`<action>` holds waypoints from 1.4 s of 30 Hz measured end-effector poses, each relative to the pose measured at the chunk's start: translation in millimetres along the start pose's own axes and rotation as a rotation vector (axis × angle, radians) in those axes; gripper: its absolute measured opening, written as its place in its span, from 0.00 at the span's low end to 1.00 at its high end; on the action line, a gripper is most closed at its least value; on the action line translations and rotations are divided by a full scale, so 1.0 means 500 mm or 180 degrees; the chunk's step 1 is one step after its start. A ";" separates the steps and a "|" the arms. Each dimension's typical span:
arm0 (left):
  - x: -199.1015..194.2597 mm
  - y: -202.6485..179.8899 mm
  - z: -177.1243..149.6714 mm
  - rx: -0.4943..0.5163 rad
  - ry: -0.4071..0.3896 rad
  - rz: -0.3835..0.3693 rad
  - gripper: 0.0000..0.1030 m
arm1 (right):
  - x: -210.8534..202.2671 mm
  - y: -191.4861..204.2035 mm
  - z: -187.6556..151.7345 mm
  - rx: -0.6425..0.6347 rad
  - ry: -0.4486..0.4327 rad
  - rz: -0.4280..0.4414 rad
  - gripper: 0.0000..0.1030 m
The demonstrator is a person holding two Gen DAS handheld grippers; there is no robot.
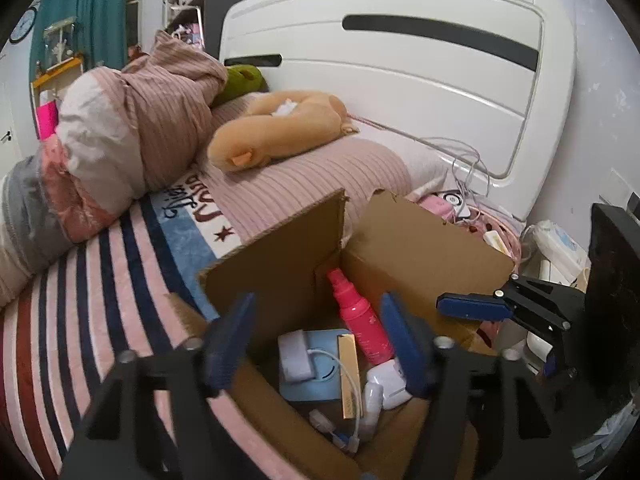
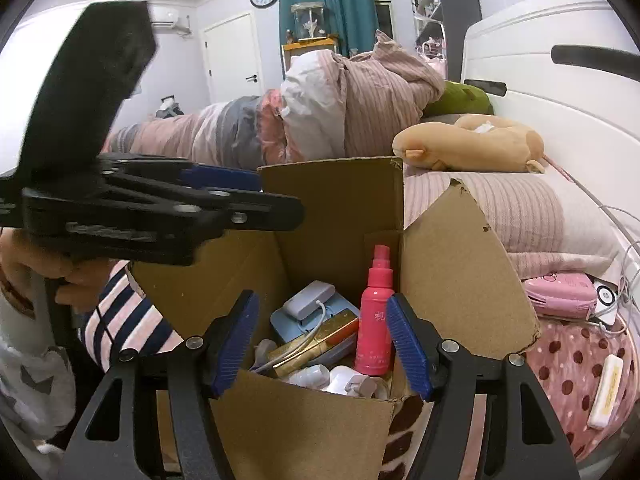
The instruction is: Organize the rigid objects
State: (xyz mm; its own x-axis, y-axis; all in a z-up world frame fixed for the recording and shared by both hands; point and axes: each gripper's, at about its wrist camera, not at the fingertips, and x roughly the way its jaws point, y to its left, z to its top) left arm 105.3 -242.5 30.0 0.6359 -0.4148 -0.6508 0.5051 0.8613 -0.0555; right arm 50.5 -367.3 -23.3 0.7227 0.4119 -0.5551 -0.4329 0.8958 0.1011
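Both of your tools hang over the open box (image 2: 340,208) on the bed (image 1: 100,280), and both are spread wide with nothing between the blue ribbed pads. Your right tool (image 2: 322,344) looks straight into the box: the pink bottle (image 2: 374,320) stands just ahead, a little toward the right-hand pad, its long axis upright and leaning against the far right flap. From your left tool (image 1: 318,344) the bottle (image 1: 360,320) also lies just ahead, slanting away toward the far corner. Your right tool appears the better placed for it, since the bottle sits nearly between its pads already; a grip would cross the round body from the sides. The bottle is smooth, glossy plastic with a narrow spray neck, so I judge it could slip or tip if pinched high. Lower in the box, nearer you, lie a flat pale-blue case (image 1: 316,376), a grey-white charger (image 1: 294,356) with a thin white cable, a long gold bar (image 1: 347,376) with mirror-like faces, and rounded white plastic pieces (image 1: 386,384) heaped in the near right corner. The box is plain brown corrugated cardboard, its flaps upright and one torn along its edge. Outside it, to the right of your right tool, a cream bar (image 2: 606,392) rests on the dotted blanket (image 2: 568,364), well apart from the box.
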 end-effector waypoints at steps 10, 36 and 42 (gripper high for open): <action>-0.141 0.034 -0.041 -0.0210 -0.0402 0.0436 0.88 | -0.042 0.020 0.044 0.0005 -0.0205 0.0125 0.73; -0.288 0.145 -0.191 -0.1077 -0.0761 0.1527 0.99 | -0.068 0.099 0.080 -0.0348 -0.0730 0.0471 0.99; -0.287 0.144 -0.189 -0.1088 -0.0759 0.1541 0.99 | -0.067 0.099 0.080 -0.0336 -0.0700 0.0461 0.99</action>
State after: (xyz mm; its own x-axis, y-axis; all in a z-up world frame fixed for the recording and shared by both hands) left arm -4.6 -93.2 47.5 0.8777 0.0247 -0.4785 -0.0616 0.9962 -0.0615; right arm 26.6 -330.2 33.1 0.7437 0.5710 -0.3476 -0.5856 0.8073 0.0734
